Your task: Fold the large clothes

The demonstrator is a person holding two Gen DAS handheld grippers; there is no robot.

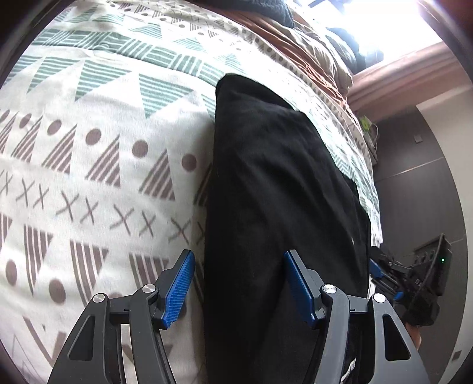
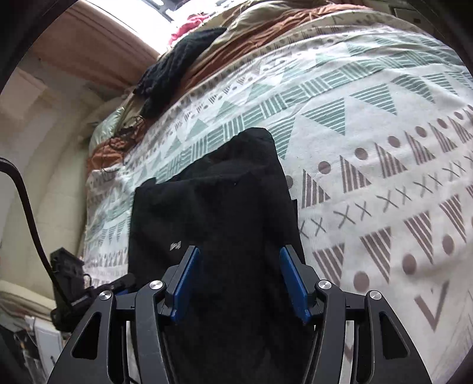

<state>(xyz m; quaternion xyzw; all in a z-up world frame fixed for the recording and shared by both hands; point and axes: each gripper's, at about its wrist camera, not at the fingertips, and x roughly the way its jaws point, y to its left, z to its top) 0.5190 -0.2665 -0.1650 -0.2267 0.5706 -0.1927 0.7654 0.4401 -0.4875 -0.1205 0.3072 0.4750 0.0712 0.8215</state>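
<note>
A folded black garment (image 1: pixel 275 183) lies near the edge of a bed (image 1: pixel 88 165) under a patterned cover, beside a bright window (image 1: pixel 393 26). Both grippers, left (image 1: pixel 239 285) and right (image 2: pixel 241 283), hover over it, fingers open and empty.
</note>
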